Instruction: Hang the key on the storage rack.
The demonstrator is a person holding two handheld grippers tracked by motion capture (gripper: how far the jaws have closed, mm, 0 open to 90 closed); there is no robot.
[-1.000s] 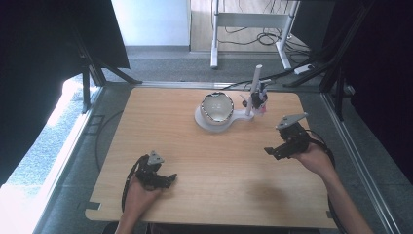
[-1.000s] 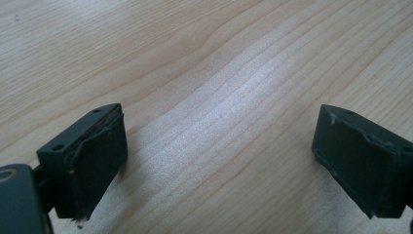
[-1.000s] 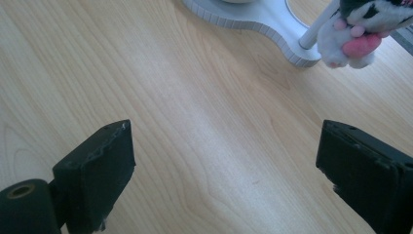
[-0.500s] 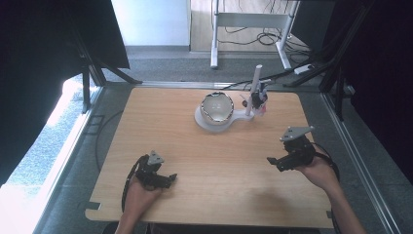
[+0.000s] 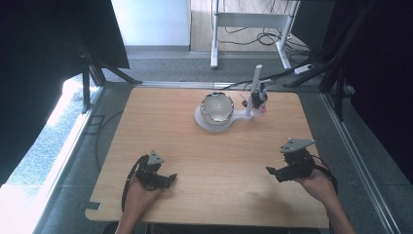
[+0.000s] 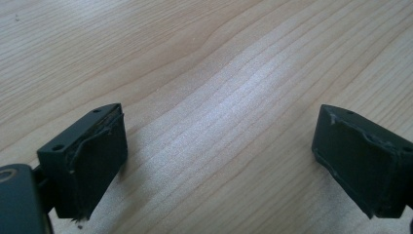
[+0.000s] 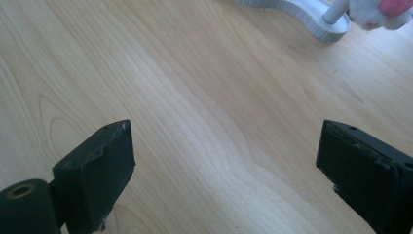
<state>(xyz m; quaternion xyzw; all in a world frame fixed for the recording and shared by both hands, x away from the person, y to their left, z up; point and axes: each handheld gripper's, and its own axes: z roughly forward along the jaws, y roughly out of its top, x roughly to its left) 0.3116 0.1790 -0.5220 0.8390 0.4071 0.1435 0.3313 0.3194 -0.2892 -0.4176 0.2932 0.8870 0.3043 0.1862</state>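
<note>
My left gripper (image 5: 167,178) rests low over the wooden table (image 5: 175,131) near its front left, held by a hand. In the left gripper view its jaws (image 6: 219,161) stand wide apart over bare wood, open with nothing between them. My right gripper (image 5: 272,171) sits at the front right, pointing left. Its jaws (image 7: 224,170) are open too, over bare wood. A bowl (image 5: 217,107) stands on a white stand (image 5: 239,116) at the table's far middle. A white post (image 5: 254,90) rises from the stand, with a small white and pink thing (image 5: 260,101) on it.
The stand's white base (image 7: 311,17) and the white and pink thing (image 7: 384,9) show at the top of the right gripper view. Dark screens flank the table, and a white frame (image 5: 243,22) with cables stands on the floor behind.
My right gripper has moved back toward the table's front edge. The left gripper has stayed in place.
</note>
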